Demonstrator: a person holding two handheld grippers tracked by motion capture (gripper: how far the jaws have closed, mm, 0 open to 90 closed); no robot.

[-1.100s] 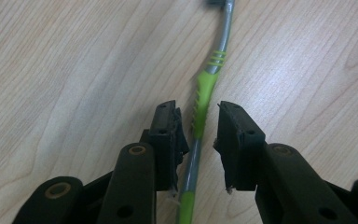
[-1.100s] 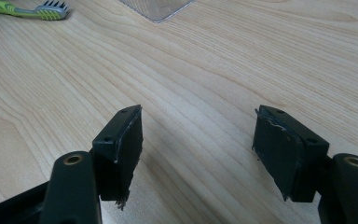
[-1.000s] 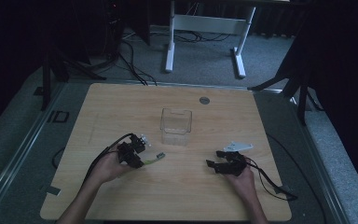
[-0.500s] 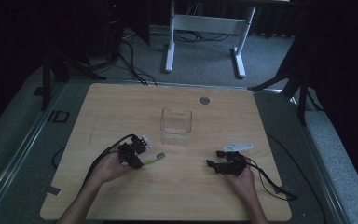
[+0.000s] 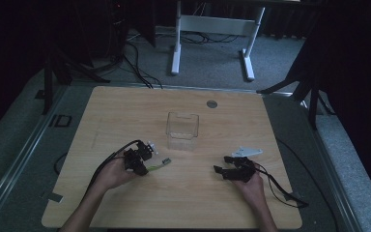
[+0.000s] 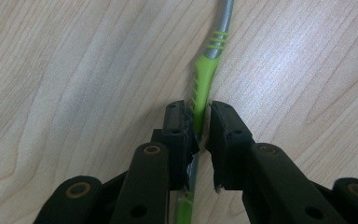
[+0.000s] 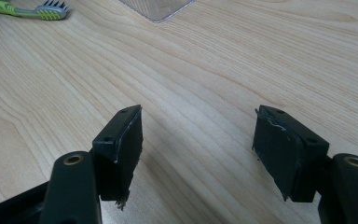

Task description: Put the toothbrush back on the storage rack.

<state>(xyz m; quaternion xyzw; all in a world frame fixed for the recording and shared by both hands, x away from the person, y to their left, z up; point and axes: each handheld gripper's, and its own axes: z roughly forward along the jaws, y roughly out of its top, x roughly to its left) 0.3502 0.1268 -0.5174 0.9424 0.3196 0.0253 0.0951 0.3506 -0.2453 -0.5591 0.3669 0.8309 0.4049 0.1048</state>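
A green and grey toothbrush (image 5: pixel 160 163) lies flat on the wooden table (image 5: pixel 125 111), left of centre. In the left gripper view its handle (image 6: pixel 206 70) runs away between my two pads. My left gripper (image 6: pixel 196 112) has just been closing, and its pads now press on the handle from both sides. In the high view the left gripper (image 5: pixel 148 169) sits at the near end of the brush. My right gripper (image 5: pixel 221 164) rests on the table at the right, jaws wide open with nothing between them (image 7: pixel 198 126). The toothbrush head (image 7: pixel 51 10) shows far off in the right gripper view.
A clear plastic box (image 5: pixel 182 130) stands upright at the table's middle, beyond both grippers; its corner (image 7: pixel 161 7) shows in the right gripper view. A small grey disc (image 5: pixel 212 104) is set in the tabletop farther back. Cables trail from both grippers toward the near edge.
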